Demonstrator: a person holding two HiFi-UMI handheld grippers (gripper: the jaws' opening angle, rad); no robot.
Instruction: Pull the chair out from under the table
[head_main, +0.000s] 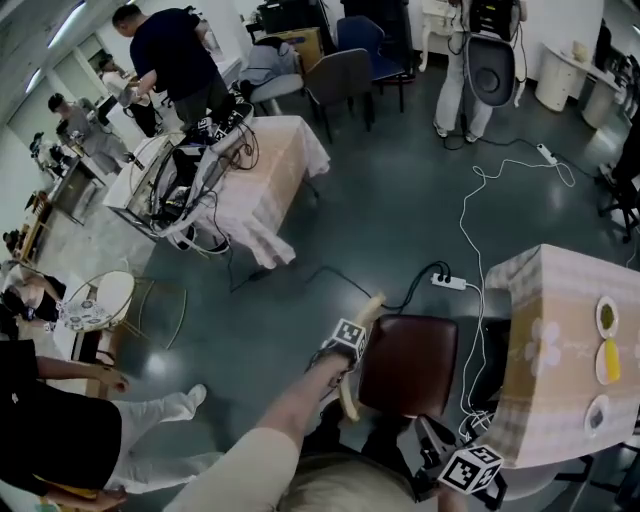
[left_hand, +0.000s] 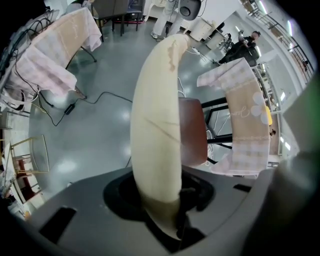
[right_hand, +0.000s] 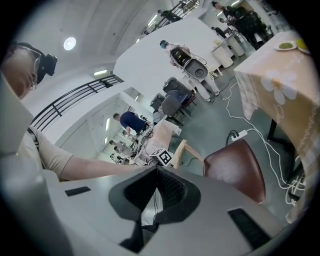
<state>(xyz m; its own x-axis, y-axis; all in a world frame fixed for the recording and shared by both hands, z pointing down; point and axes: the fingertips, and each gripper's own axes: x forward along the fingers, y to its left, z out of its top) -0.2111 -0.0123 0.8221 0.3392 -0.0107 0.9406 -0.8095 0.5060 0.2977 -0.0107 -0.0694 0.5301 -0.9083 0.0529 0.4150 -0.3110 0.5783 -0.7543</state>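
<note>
- The left tongs (left_hand: 170, 200) were clenched on the cream curved backrest (left_hand: 157, 115) of the chair, the rail running up between the jaws.
- The chair's brown seat (head_main: 410, 365) stood on the grey floor just beside the table (head_main: 545, 400), at the edge of its checked, flower-printed cloth.
- The right tongs (right_hand: 156, 172) were clenched on nothing, their ridged black pads pressed together, low near the table's corner.
- A line of cursive print (left_hand: 243, 111) ran down the tablecloth in the left gripper view, too small to read; the only other markings were the black-and-white squares on the tongs' cubes (head_main: 470, 468).
- Only the head view showed three small dishes (head_main: 607, 362) in a row on the table.
- The head view also took in a white power strip (head_main: 449, 282) on the floor behind the chair and a second cloth-covered table (head_main: 270, 180) heaped with cables.
- Only the right gripper view caught the person's bare arm (right_hand: 85, 167) stretched toward the backrest.
</note>
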